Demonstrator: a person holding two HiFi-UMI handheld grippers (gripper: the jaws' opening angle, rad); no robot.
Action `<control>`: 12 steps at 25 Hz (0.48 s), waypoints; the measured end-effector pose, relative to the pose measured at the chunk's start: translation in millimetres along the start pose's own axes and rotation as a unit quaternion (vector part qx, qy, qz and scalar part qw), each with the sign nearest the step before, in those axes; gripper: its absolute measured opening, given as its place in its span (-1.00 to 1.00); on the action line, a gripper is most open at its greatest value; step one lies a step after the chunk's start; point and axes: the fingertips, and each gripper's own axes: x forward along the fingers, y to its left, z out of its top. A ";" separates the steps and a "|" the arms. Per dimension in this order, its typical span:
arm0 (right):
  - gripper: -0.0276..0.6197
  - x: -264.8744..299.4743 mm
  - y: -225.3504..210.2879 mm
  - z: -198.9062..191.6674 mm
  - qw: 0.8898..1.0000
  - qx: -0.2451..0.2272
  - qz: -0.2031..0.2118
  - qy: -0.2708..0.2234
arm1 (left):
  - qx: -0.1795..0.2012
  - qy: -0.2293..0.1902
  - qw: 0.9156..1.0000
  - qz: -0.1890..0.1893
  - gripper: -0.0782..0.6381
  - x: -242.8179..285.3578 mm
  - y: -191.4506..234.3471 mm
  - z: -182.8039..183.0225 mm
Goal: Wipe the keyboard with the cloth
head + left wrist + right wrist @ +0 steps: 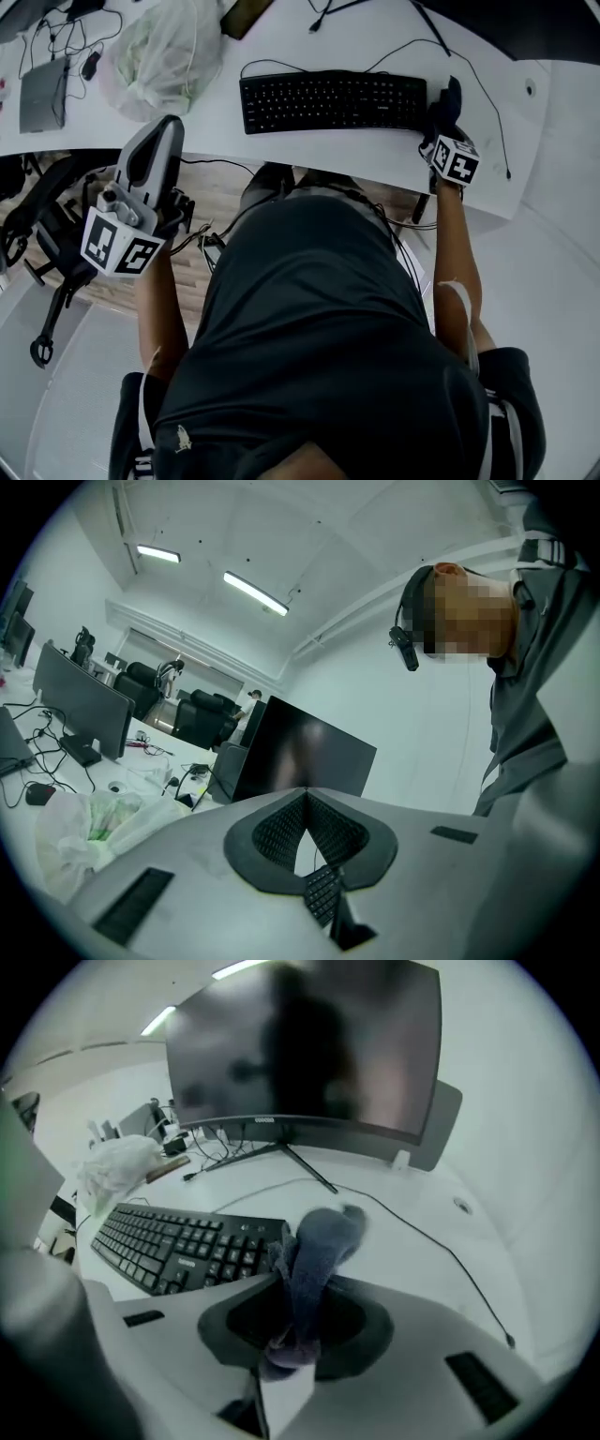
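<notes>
Left gripper (157,141): jaws pressed together, nothing between them, held on a bent arm. Right gripper (446,120): arm (457,253) stretched forward, jaws clamped on the cloth (317,1241), which stuck out beyond their tips.

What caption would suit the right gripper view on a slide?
A hand-held gripper clamps a grey cloth next to a black keyboard, with a dark monitor behind.

A white desk (328,150) stands on wood-plank floor (220,192); black office chairs (199,719) sit under ceiling strip lights (255,592).
</notes>
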 end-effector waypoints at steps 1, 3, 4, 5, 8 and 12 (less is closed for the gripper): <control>-0.66 2.3 10.8 9.8 1.000 -0.006 0.012 -0.014 | 0.000 0.002 1.000 -0.002 -0.77 5.3 -2.8 -0.8; -0.66 13.6 66.4 28.9 0.995 -0.050 0.081 -0.036 | 0.002 0.005 1.000 -0.009 -0.77 17.9 -9.8 -0.5; -0.66 19.6 98.0 35.2 0.989 -0.082 0.119 -0.038 | 0.005 0.007 1.000 -0.014 -0.77 24.5 -13.8 0.8; -0.66 24.9 121.7 38.7 0.983 -0.110 0.145 -0.036 | 0.008 0.009 1.000 -0.018 -0.77 30.9 -17.7 2.8; -0.66 36.0 116.2 38.0 0.982 -0.107 0.155 -0.034 | 0.018 0.012 0.999 -0.027 -0.77 44.4 -24.2 9.7; -0.66 34.7 15.3 30.6 0.998 -0.021 0.047 -0.023 | 0.013 0.017 1.000 -0.021 -0.77 52.4 -19.3 8.2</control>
